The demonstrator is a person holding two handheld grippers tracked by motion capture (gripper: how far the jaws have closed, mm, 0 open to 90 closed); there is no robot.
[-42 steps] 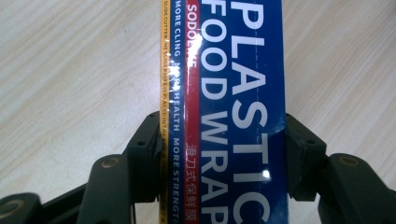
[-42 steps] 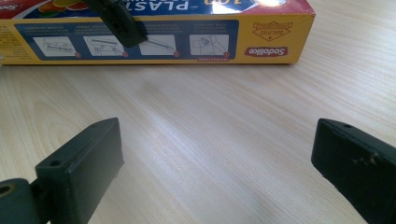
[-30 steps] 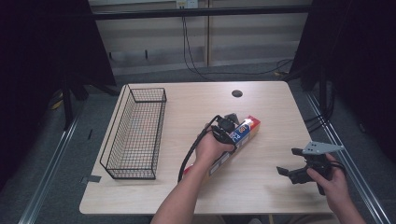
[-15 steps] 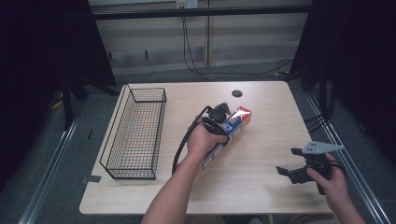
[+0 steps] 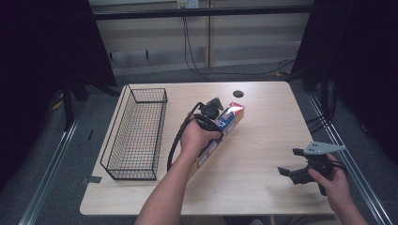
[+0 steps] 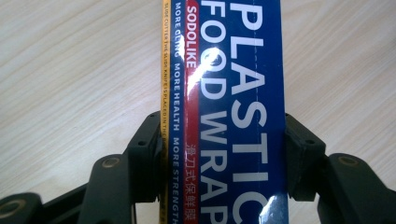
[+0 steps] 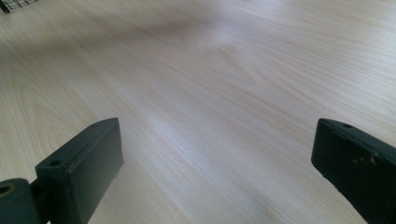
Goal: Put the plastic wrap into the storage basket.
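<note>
A long blue plastic food wrap box [image 5: 228, 123] with a red end hangs above the middle of the wooden table [image 5: 263, 108], tilted, its far end toward the back right. My left gripper [image 5: 212, 125] is shut on it around its middle. In the left gripper view both black jaws press on the sides of the box [image 6: 224, 112], whose white lettering reads "PLASTIC FOOD WRAP". My right gripper [image 5: 290, 165] stands open near the table's front right corner, held by a hand. Between its fingers [image 7: 81, 163] lies bare table [image 7: 224, 93].
A black wire basket [image 5: 138, 131] stands along the table's left side; one corner of the basket [image 7: 14, 4] shows in the right gripper view. A round cable hole [image 5: 238, 93] sits near the back edge. Metal rails run along both sides of the table.
My left gripper has carried the food wrap box up and to the left, toward the basket. The right gripper has stayed where it was.
</note>
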